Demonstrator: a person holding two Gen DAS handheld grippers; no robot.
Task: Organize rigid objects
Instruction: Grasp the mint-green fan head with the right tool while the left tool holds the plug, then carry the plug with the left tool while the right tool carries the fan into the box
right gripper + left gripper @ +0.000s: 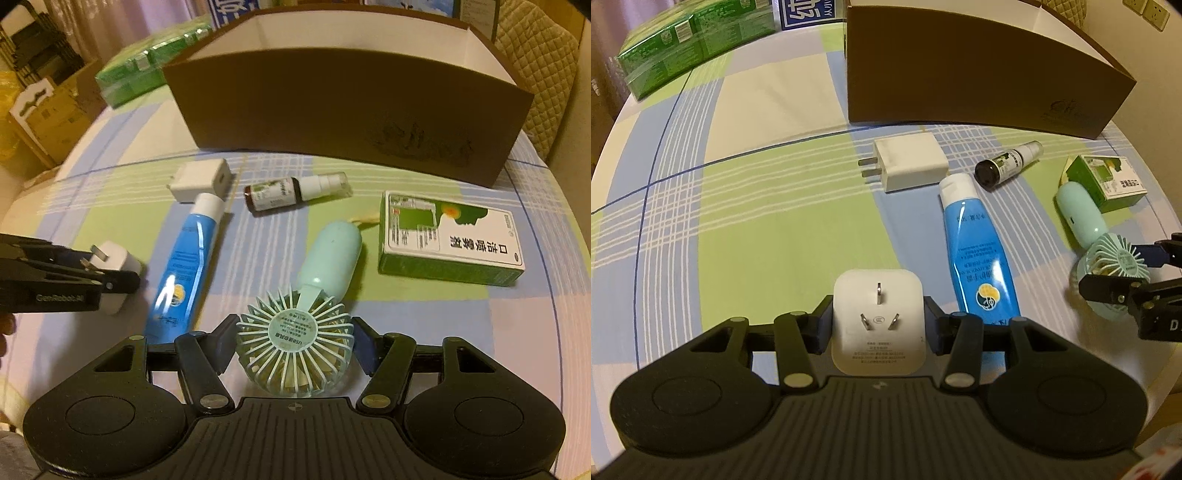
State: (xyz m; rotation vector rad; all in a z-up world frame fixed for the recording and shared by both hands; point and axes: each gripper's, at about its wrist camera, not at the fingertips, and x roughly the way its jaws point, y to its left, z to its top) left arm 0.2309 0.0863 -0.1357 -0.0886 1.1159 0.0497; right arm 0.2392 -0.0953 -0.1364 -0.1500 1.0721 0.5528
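Note:
My left gripper is shut on a white three-pin plug adapter, its pins facing up; the adapter also shows in the right wrist view. My right gripper is closed around the round head of a mint-green handheld fan, whose handle points away. The fan also shows at the right edge of the left wrist view. On the checked cloth lie a white charger, a blue tube, a small spray bottle and a green-white medicine box.
A large brown open box with white inside stands at the back. Green packs lie at the far left. The table's rounded edge runs along the left and right sides.

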